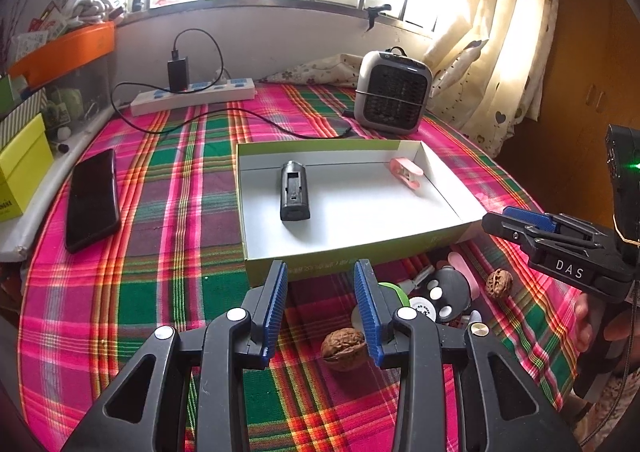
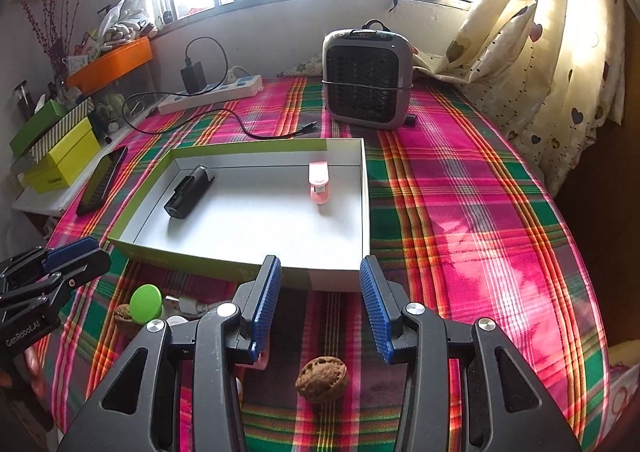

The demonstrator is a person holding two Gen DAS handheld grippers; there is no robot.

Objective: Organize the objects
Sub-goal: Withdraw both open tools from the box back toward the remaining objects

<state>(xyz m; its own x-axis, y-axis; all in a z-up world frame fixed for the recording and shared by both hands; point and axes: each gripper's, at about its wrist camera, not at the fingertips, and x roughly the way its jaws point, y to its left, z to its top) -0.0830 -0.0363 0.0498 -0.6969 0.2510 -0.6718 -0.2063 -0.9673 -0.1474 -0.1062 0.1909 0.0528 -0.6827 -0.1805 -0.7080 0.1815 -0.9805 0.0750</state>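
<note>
A shallow green-sided box (image 1: pixel 360 258) (image 2: pixel 224 264) with a white floor lies on the plaid cloth. It holds a black device (image 1: pixel 295 190) (image 2: pixel 188 192) and a pink clip (image 1: pixel 406 171) (image 2: pixel 319 182). My left gripper (image 1: pixel 322 280) is open and empty, just short of the box's near wall, with a walnut (image 1: pixel 344 348) below its right finger. A second walnut (image 1: pixel 499 283) (image 2: pixel 322 378) lies under my open, empty right gripper (image 2: pixel 318 284), also seen from the side in the left wrist view (image 1: pixel 516 222). A heap of small items (image 1: pixel 444 294) with a green disc (image 2: pixel 146 302) lies between them.
A black phone (image 1: pixel 92 200) lies left of the box. A power strip with charger and cable (image 1: pixel 192 94) sits at the back. A small grey heater (image 1: pixel 392 92) (image 2: pixel 366 80) stands behind the box. Yellow-green boxes (image 2: pixel 64 164) and an orange bin (image 1: pixel 64 52) stand at left. Curtains (image 2: pixel 560 52) hang at right.
</note>
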